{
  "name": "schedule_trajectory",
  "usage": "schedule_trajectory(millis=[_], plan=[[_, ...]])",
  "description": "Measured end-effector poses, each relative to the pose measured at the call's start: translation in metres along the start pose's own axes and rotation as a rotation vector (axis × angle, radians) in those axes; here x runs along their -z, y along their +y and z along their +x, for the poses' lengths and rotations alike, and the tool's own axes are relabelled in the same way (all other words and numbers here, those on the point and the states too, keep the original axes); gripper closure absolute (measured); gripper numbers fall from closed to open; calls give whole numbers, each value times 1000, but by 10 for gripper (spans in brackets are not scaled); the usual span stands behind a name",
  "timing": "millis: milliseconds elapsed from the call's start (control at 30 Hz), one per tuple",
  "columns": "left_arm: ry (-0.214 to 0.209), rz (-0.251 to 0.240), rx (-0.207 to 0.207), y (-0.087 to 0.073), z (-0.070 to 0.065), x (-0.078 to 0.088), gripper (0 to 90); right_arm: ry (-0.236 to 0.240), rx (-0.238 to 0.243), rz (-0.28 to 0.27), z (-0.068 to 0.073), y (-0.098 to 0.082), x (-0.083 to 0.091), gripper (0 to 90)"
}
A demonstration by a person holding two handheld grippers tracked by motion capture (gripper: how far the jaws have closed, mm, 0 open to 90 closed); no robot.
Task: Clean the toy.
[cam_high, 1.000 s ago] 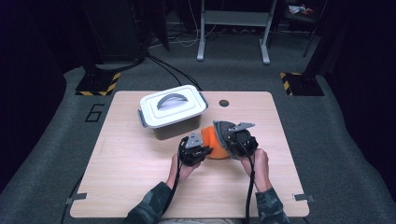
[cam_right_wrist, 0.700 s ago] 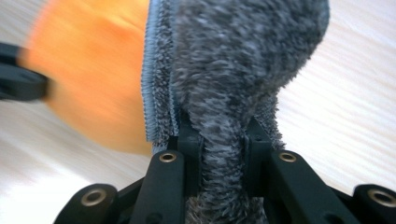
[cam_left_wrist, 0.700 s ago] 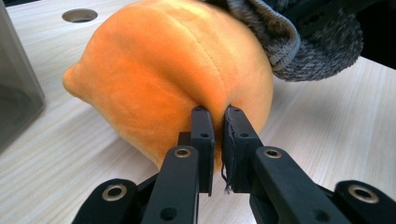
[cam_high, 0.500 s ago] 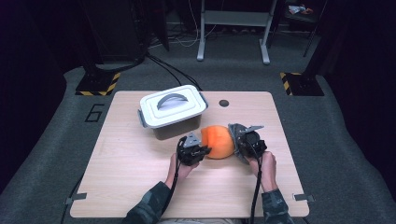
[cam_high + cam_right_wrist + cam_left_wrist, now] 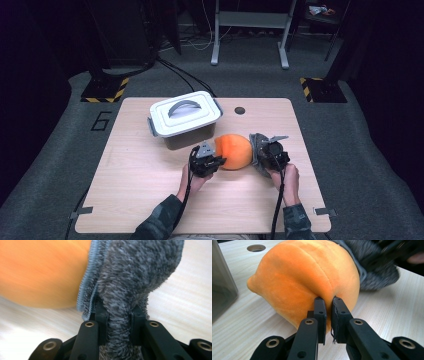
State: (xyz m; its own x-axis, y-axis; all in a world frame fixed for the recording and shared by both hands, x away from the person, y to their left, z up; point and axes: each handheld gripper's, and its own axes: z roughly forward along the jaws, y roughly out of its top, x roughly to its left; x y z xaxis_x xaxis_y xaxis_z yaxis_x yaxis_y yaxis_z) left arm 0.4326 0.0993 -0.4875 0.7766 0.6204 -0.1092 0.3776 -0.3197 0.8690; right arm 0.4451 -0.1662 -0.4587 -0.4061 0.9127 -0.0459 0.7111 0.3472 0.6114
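Wooden table (image 5: 150, 200), centre frame: left gripper (image 5: 207, 161) pinches orange plush (image 5: 235, 151), right gripper (image 5: 272, 156) clamps grey cloth (image 5: 257, 147) against it. Wiping looks underway; lidded box (image 5: 185, 119) upper left untouched

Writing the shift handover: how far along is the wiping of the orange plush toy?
Done: both grips are made. In hand: left claw pinches the orange plush toy; right claw presses the grey cloth against its side. Left: wiping the rest; white lidded box remains closed.

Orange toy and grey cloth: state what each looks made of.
Orange toy: short-pile plush fabric, matte, judging by its velvety nap and stitched seams; probably soft-stuffed. Grey cloth: fuzzy microfibre or terry, going by its mottled grey pile and pale blue stitched edge.
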Motion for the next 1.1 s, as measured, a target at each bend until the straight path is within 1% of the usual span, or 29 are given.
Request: schedule_trajectory(millis=[67,133,167,200,233,267,300,367,400,433,500,533,600,633,667,733,767,867,967,1033,1100], plan=[[5,2,-2,0,0,0,830,12,3,-34,5,6,14,741],[6,3,2,1,-1,0,830,27,21,-70,12,12,26,741],[14,-1,-10,1,0,-1,830,40,36,-89,17,16,31,740],[13,-1,-10,1,0,-1,830,56,42,-106,22,19,37,740],[11,2,-10,1,0,0,830,65,68,-122,27,23,40,740],[11,2,-11,2,0,-1,830,72,81,-124,34,26,44,739],[9,4,-12,2,0,0,831,80,95,-138,40,30,46,739],[9,0,-18,2,-1,-1,830,112,138,-152,52,36,48,738],[8,2,-21,2,-2,-1,830,125,145,-158,59,38,49,738],[-1,4,-20,2,-2,-1,830,135,161,-160,65,40,47,738],[7,1,-27,2,-3,-1,830,131,202,-143,74,42,41,738],[8,2,-25,2,-3,-1,831,123,204,-132,76,43,38,739],[9,3,-25,2,-1,-1,831,107,200,-128,77,43,33,742],[9,4,-22,2,-1,-1,831,111,198,-129,74,43,32,742],[7,3,-20,2,0,-1,831,109,184,-127,73,42,32,742],[7,1,-14,1,-1,-1,831,100,180,-126,68,41,32,743],[7,0,-13,1,0,-1,831,95,165,-122,66,40,32,742],[0,8,-6,1,1,-1,831,76,143,-119,56,37,32,743],[7,6,-3,1,1,-2,831,64,107,-108,47,33,30,743],[8,8,-3,0,1,-2,831,56,95,-107,39,31,28,742],[9,8,6,0,1,-2,831,43,73,-95,33,28,25,743]])
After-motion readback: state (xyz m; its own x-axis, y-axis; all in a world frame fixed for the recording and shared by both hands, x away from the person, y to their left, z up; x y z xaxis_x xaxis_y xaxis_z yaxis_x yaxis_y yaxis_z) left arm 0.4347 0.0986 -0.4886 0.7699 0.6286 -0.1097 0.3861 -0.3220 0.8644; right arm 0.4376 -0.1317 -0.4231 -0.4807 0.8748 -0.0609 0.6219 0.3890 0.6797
